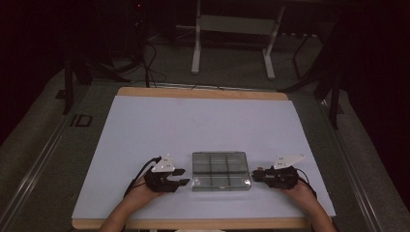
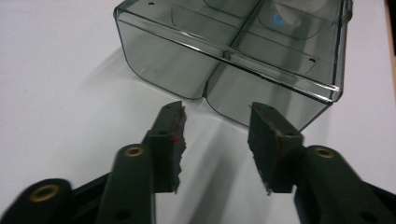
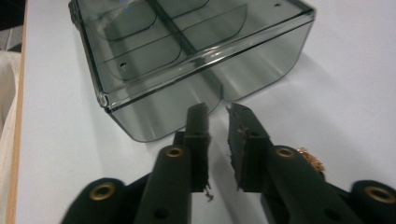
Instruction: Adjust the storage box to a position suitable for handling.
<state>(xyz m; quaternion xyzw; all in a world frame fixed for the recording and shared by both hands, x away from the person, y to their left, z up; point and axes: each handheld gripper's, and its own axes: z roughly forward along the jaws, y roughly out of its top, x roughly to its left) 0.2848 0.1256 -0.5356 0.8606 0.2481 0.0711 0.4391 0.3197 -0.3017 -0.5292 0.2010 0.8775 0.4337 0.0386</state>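
A clear grey plastic compartment box (image 1: pixel 221 170) lies flat on the white sheet near the table's front edge. My left gripper (image 1: pixel 180 177) rests on the sheet just left of the box, its jaws wide open and empty. In the left gripper view the box (image 2: pixel 243 51) stands right ahead of the left gripper (image 2: pixel 217 112), a small gap away. My right gripper (image 1: pixel 255 176) sits just right of the box. In the right gripper view the right gripper (image 3: pixel 217 109) has its jaws narrowly apart with nothing between them, tips almost at the box (image 3: pixel 187 46) wall.
The white sheet (image 1: pixel 203 121) covers most of the wooden table (image 1: pixel 203 93), with broad bare space behind the box. Beyond the far edge stand a white desk frame (image 1: pixel 232 38) and cables (image 1: pixel 150 58) on the dark floor.
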